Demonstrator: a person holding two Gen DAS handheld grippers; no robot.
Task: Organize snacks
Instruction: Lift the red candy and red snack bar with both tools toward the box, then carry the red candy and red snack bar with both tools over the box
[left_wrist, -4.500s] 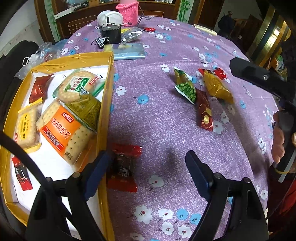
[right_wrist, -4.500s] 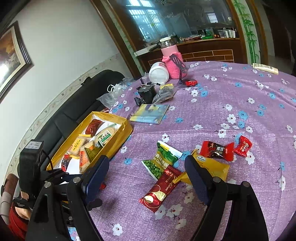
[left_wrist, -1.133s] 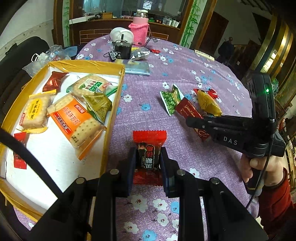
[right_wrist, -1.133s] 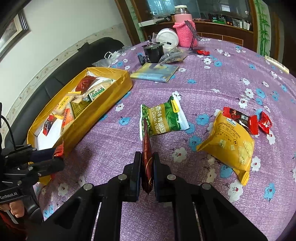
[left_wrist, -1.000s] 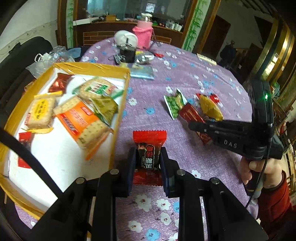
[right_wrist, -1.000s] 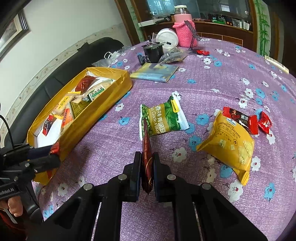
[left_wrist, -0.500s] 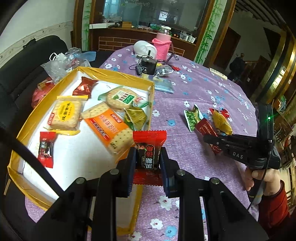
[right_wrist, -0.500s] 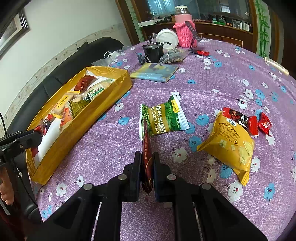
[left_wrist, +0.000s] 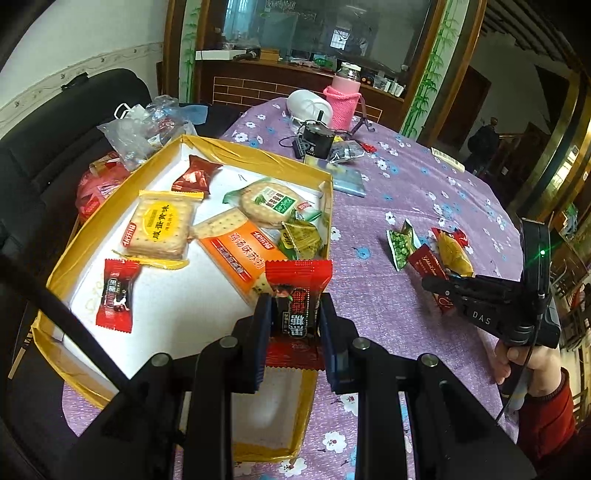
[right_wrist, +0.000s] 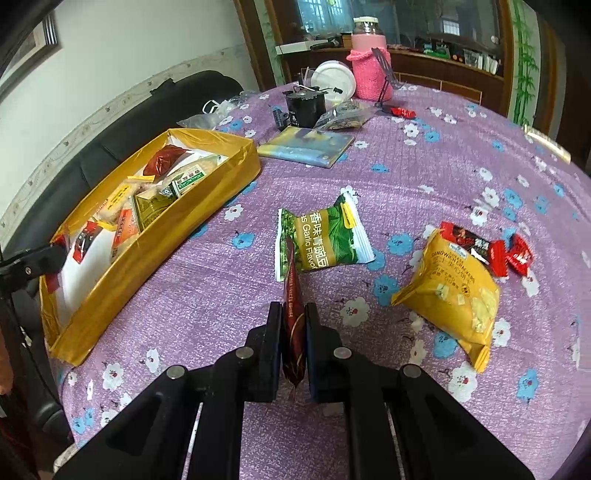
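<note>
1. My left gripper (left_wrist: 295, 317), jaws clamped on a red candy (left_wrist: 297, 295), holds it above the near corner of the yellow box (left_wrist: 258, 158), which contains biscuit packets.
2. My right gripper (right_wrist: 293, 341), jaws pinched on a dark red packet (right_wrist: 293, 314) held edge-on, is above the purple tablecloth (right_wrist: 207, 295).
3. A green pea packet (right_wrist: 325, 240) and a yellow cracker bag (right_wrist: 454, 291) lie on the cloth.

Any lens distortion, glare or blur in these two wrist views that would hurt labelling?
Left wrist view: strong fisheye bend, dark corners; the candy in the left claw is sharp, the doorway at far right glares. Right wrist view: same bend; the green pea packet is readable, and the window behind the pink jar is bright.
</note>
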